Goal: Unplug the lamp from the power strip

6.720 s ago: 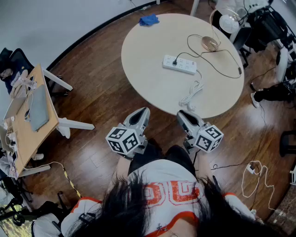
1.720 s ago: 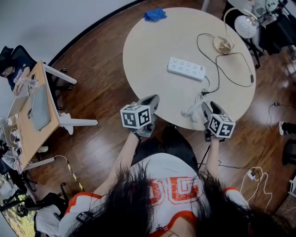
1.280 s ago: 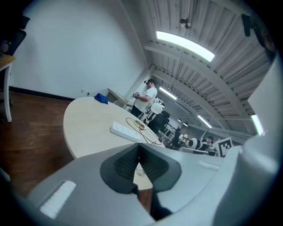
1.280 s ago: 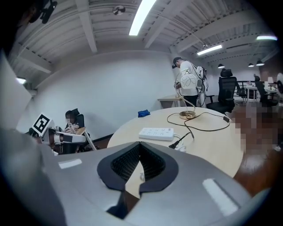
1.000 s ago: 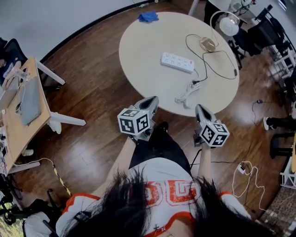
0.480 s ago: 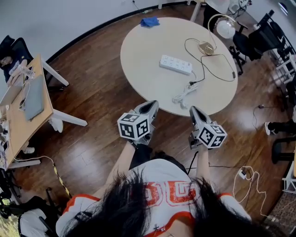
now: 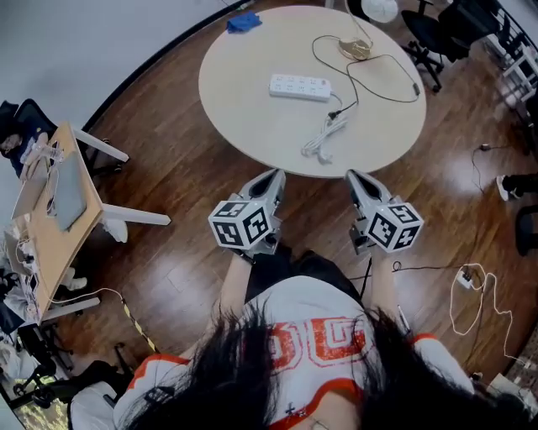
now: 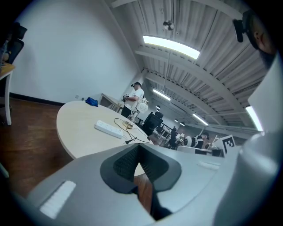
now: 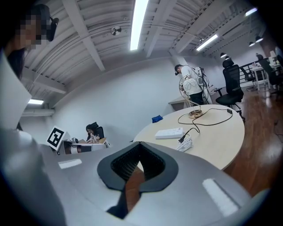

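The white power strip (image 7: 299,86) lies on the round table (image 7: 252,126), with its own white cord (image 7: 322,138) bundled beside it. The lamp (image 7: 354,49) stands at the far edge. Its black cord loops across the top, and its plug (image 7: 334,113) lies loose on the table, apart from the strip. My left gripper (image 7: 272,174) and right gripper (image 7: 353,175) are both shut and empty, held over the floor just short of the table's near edge. In the right gripper view the strip (image 9: 170,133) and the plug (image 9: 181,140) lie ahead.
A blue cloth (image 7: 244,22) lies at the table's far edge. A wooden desk (image 7: 59,201) stands to the left and black chairs (image 7: 437,25) at the far right. Cables (image 7: 471,294) trail on the floor. A person (image 8: 135,98) stands beyond the table.
Both grippers have drawn back from the table's edge and stayed shut. The lamp's plug, seated in the strip in the oldest frame, now lies loose. The head view has shifted.
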A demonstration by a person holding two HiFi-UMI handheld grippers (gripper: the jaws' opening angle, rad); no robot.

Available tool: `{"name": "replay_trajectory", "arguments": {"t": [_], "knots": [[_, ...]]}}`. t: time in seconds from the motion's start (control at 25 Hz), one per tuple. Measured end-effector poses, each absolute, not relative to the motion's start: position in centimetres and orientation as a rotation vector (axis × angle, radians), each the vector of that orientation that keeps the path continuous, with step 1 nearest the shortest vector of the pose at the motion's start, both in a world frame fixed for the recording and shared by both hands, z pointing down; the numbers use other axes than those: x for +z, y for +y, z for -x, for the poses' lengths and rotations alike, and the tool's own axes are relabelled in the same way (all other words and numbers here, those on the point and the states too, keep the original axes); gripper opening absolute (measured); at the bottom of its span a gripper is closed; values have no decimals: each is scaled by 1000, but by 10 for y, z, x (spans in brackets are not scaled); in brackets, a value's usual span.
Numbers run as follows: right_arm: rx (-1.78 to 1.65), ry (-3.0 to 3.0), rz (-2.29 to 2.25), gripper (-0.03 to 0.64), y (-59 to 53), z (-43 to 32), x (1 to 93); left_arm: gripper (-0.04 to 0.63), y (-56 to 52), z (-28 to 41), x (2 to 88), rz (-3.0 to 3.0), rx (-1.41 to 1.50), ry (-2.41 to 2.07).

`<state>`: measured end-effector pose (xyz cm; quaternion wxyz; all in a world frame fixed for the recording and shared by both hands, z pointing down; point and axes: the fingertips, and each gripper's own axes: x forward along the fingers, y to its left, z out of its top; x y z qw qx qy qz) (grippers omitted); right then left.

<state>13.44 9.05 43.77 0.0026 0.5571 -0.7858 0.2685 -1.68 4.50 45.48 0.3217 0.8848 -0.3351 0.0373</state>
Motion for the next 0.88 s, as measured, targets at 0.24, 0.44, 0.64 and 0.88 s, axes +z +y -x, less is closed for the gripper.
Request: {"name": "replay_trajectory", "arguments": {"t": [0.24,0.44,0.64,0.88], "knots": [[851,-2494,-1690,0,106,-138,438,0,60,11,450,-2306,45,-909],[839,-2517,-1635,0,110,-138,441,0,76,7,450,-2309,49,-929],[833,-2551,-1588,0,112,-126,438,0,84,19,449,-2304,57,-967],[843,-2576,-1548,0,117,-121,439,0,90,27,447,-2286,36,-1001]]}}
